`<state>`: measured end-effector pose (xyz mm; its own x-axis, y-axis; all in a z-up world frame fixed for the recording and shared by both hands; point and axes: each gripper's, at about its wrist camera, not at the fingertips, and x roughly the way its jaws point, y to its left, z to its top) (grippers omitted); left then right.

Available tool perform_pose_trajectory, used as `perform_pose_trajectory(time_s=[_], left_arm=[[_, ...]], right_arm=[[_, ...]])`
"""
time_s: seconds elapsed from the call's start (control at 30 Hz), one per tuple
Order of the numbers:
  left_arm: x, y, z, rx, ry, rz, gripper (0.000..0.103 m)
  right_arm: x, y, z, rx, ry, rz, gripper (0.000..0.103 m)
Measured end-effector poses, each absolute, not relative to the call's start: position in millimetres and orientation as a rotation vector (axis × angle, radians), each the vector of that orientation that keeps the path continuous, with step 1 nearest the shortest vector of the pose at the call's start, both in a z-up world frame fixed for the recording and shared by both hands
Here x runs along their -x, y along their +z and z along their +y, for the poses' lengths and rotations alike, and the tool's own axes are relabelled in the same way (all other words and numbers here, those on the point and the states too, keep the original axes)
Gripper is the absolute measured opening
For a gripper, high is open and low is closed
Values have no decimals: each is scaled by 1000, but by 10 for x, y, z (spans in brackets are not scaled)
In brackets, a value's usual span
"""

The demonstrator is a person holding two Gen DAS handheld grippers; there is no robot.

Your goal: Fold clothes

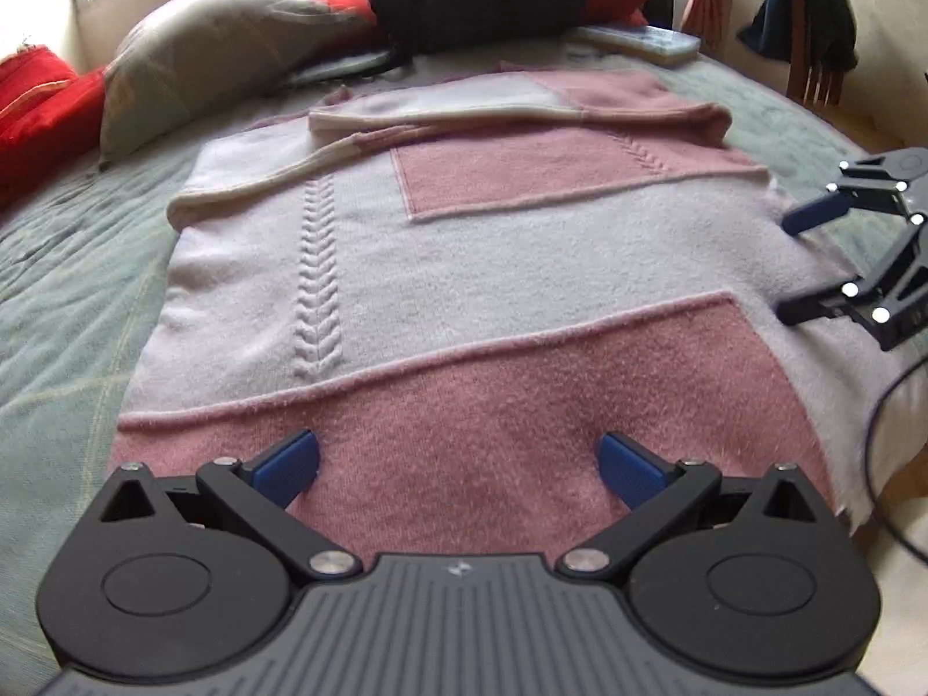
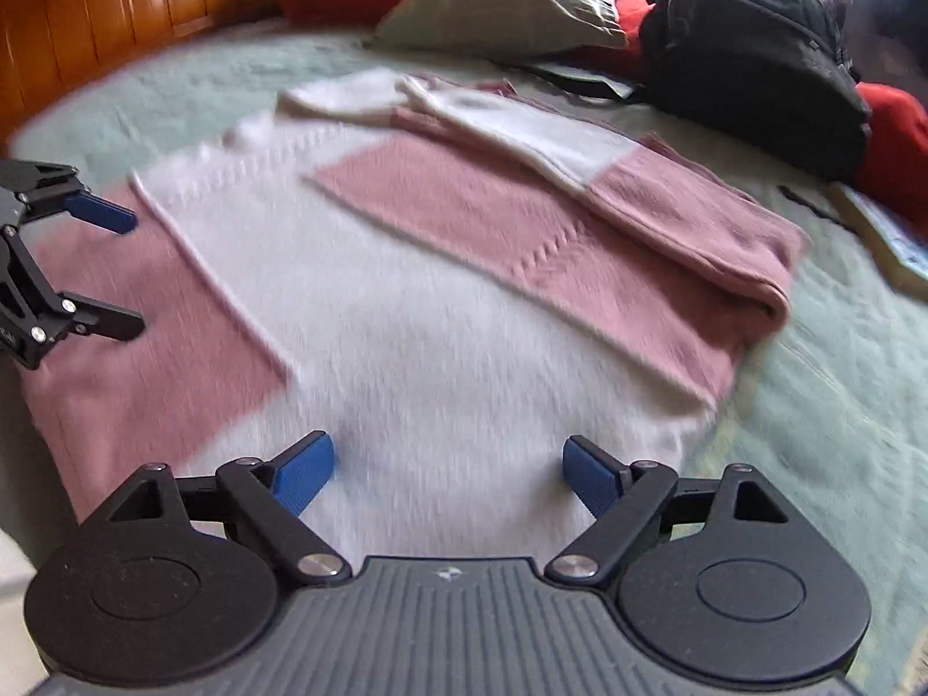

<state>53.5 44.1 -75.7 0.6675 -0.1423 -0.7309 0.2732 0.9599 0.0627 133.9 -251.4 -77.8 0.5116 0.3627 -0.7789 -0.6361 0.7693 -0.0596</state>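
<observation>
sweater: pink-and-white knit sweater (image 1: 464, 267) lies flat on green bedspread (image 1: 64, 267), sleeves folded across its far part
left gripper (image 1: 458, 467): released, blue pads wide apart, nothing between, over the pink hem band at the near edge
right gripper (image 2: 449, 472): released, pads spread, empty, over the white side edge of the sweater; view blurred
beyond sweater: grey pillow (image 2: 510, 0), red cushions (image 1: 35, 110), black backpack (image 2: 754, 35), book (image 1: 644, 40)
</observation>
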Motion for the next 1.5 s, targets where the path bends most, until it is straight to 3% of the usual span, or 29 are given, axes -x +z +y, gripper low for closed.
perform_pose_trajectory(time_s=[0.33,0.97,1.5], left_arm=[[-179,-656,456,-235,-291,778,102],[344,-768,631,-184,-235,779,102],[513,-1084,-88,-881,-356,616,102]], right_arm=[[-843,-393,-2731,351,514,767,95],[-675,-832,-2224,385,573,808,97],[-600,-667,-2267,290,658,763,98]])
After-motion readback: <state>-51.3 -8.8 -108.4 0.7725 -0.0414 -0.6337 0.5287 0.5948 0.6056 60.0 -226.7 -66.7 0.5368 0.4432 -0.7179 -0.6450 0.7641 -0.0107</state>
